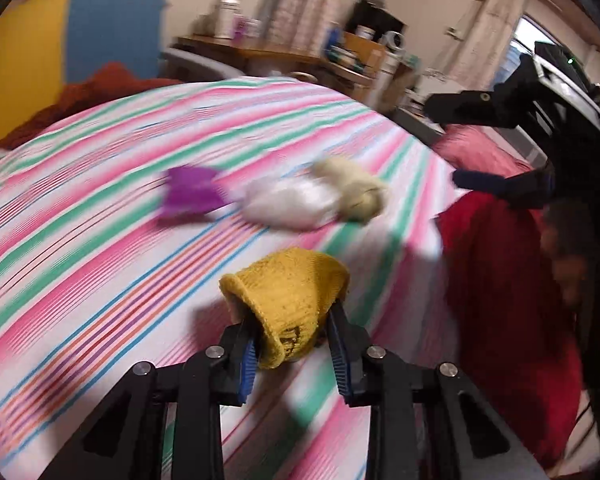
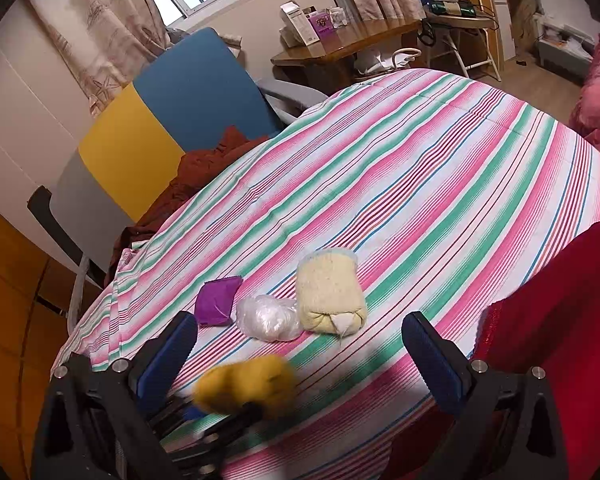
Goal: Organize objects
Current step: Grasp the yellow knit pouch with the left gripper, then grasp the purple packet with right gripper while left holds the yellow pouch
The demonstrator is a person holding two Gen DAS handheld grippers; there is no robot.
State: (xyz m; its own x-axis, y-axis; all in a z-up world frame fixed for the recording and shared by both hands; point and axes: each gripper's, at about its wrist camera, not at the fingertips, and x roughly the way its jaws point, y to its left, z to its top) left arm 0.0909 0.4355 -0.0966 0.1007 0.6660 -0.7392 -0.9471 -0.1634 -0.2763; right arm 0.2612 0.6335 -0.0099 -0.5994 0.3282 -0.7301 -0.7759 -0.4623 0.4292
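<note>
Two pairs of fingers work above a bed [image 2: 420, 184] spread with a pink, green and white striped cover. Right of the right fingers, a red cloth [image 2: 560, 320] lies heaped on the cover's edge.

Ahead of both pairs, three small things lie in a row on the cover: a rolled cream towel [image 2: 330, 300], a crumpled clear plastic bag [image 2: 268, 316] touching it, and a purple pouch [image 2: 216, 300] just beside the bag.

Left fingers [image 1: 292, 344] are clenched on a yellow knitted cloth [image 1: 288, 292]. The blue pads [image 1: 247, 364] press its lower end from both sides, and the bunched cloth stands up beyond the tips. The left wrist view is blurred, so I cannot tell whether the cloth touches the cover. From the right wrist view the same yellow cloth shows as a blur low between the right fingers, nearer than the row of three.

Right fingers [image 2: 300, 340] stand wide apart, released, holding and touching nothing.
</note>
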